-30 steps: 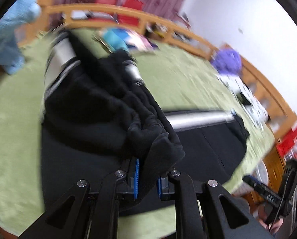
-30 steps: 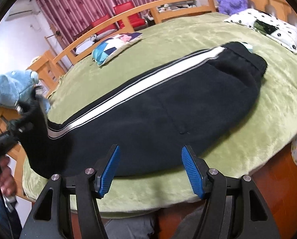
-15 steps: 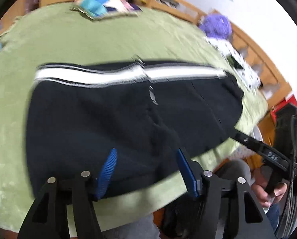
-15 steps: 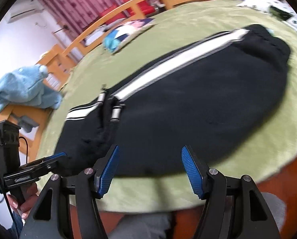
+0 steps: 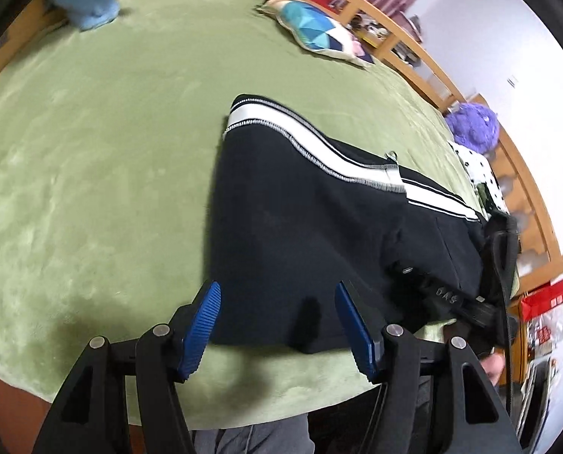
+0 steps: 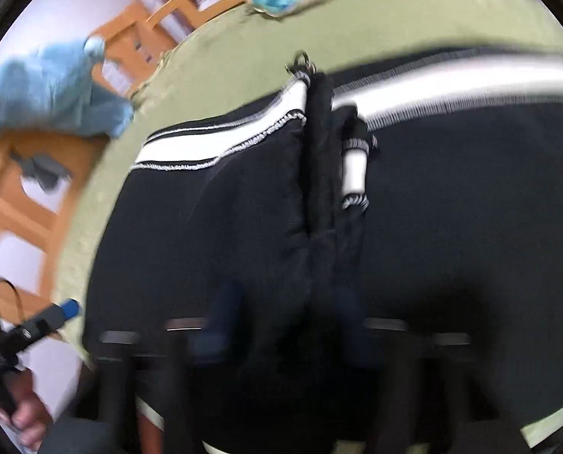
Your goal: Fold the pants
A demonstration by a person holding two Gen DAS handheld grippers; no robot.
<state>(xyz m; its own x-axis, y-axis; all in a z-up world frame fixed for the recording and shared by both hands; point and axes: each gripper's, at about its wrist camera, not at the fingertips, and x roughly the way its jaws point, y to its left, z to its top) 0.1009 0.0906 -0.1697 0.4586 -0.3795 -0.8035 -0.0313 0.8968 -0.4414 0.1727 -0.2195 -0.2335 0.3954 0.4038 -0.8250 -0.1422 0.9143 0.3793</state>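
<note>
The black pants (image 5: pixel 300 219) with a white side stripe lie folded over on the green bed cover (image 5: pixel 92 151). My left gripper (image 5: pixel 277 325) is open and empty, just above the near edge of the folded pants. In the blurred right wrist view the pants (image 6: pixel 224 208) fill the frame, with the leg cuffs (image 6: pixel 353 166) lying across the middle. My right gripper (image 6: pixel 281 321) is low over the black cloth; its blue pads stand apart and look open. The right gripper also shows in the left wrist view (image 5: pixel 451 295) over the waist end.
A patterned cushion (image 5: pixel 319 34) lies at the far side of the bed. A light blue plush (image 6: pixel 47 87) sits at the bed's left corner by a wooden rail (image 5: pixel 394 38). A purple plush (image 5: pixel 474 125) and a dotted pillow (image 5: pixel 485 178) lie at the right.
My left gripper let go of the pant legs, which now lie folded over the upper part. Both grippers have moved; the right one has dropped close over the pants.
</note>
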